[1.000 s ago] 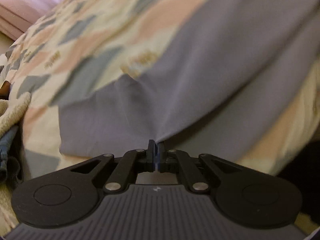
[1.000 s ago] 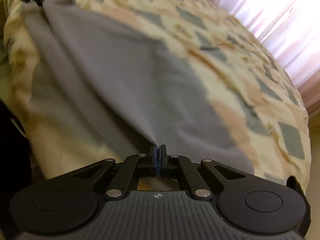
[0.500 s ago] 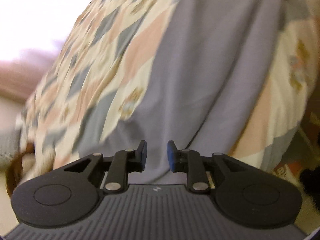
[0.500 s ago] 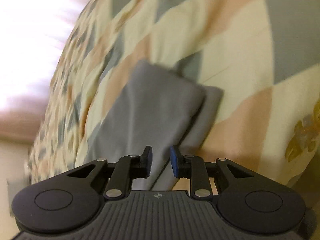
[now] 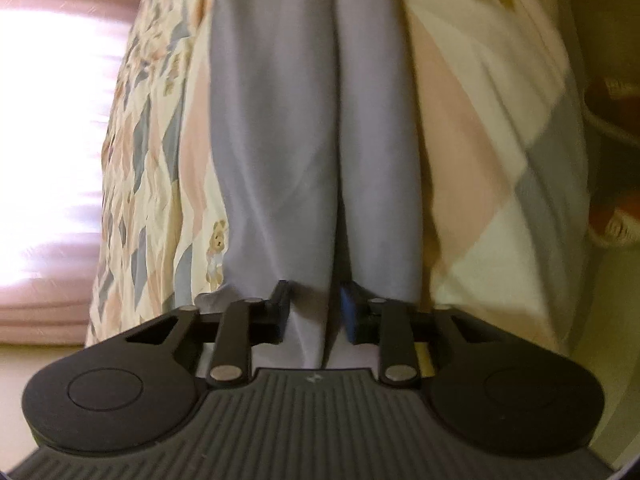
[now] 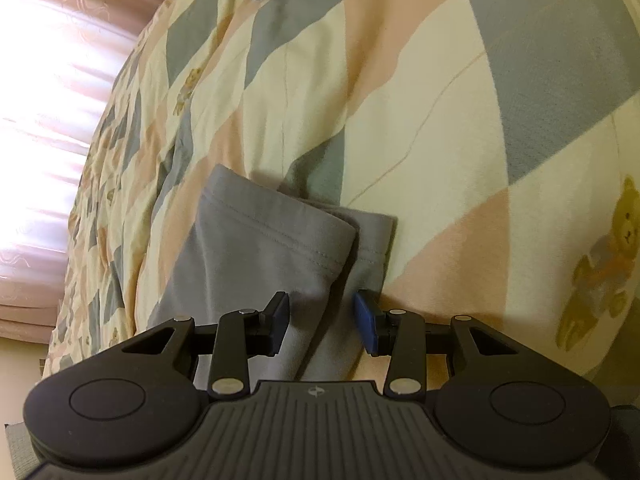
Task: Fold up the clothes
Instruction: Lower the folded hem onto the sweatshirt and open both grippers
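Right wrist view, grey garment (image 6: 256, 256), no legible writing

Daylight pours through the pink curtain (image 5: 48, 128) at the left of both views and blows it out to near white, so its folds show only at the fringes. The bedspread (image 6: 420, 92) is evenly and warmly lit, with a yellowish cast. In the right wrist view the grey garment (image 6: 256, 248) throws a soft shadow onto the quilt just beyond its hem, and stitching there is crisp. The left wrist view is softer: the quilt pattern smears toward the top and right. Fisheye bending curves the bed's edges, and the corners fall to black.
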Demonstrator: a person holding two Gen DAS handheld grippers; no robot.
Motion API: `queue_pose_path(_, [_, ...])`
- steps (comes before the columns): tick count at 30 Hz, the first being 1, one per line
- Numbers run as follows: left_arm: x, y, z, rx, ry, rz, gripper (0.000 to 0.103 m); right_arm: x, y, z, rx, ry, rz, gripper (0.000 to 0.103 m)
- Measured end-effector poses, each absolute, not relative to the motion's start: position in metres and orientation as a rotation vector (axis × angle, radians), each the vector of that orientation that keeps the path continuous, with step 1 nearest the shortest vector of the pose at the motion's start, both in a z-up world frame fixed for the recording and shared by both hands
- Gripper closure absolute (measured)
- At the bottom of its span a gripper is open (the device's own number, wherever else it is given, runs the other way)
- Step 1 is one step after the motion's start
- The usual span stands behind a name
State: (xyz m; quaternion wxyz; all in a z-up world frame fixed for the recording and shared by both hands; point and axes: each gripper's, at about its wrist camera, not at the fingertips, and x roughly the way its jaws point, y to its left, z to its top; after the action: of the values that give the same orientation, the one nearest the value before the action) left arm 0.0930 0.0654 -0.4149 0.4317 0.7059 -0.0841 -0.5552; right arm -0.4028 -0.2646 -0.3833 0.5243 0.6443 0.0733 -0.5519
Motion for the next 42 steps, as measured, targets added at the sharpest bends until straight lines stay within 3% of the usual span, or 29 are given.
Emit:
queue_pose_path(2, [0.098,0.066,-0.418,1.781,-0.255,-1.385,0.1,-0.403,-0.268,-0.381,1.505,0.178,-1.33,0.1])
queue_pose_path(5, [0.1,0.071,-0.408,1.786,-0.3,-1.388,0.101,-0.407,-0.256,-0.362,1.394,0.184,-1.336,0.101])
queue_pose_path(12, [0.085,0.098,-0.365,1.771,-0.346,-1.382,0.102,-0.42,-0.25,-0.333,1.313,0.165,-1.328,0.102])
queue_pose_path(28, [0.081,0.112,-0.364,1.802,-0.323,-1.276,0.102,-0.427,-0.261,-0.317,1.309,0.181,-1.294,0.102])
queue_pose_path(39, [0.069,0.121,-0.389,1.797,-0.208,-1.273,0.102,-0.431,-0.257,-0.358,1.374,0.308,-1.334,0.102])
queue_pose_path(40, [0.068,0.12,-0.389,1.786,-0.186,-1.271,0.102,-0.428,-0.258,-0.36,1.378,0.332,-1.334,0.1])
queue_pose_path(42, [0.068,0.116,-0.386,1.743,-0.115,-1.263,0.1,-0.423,-0.261,-0.363,1.386,0.38,-1.334,0.082])
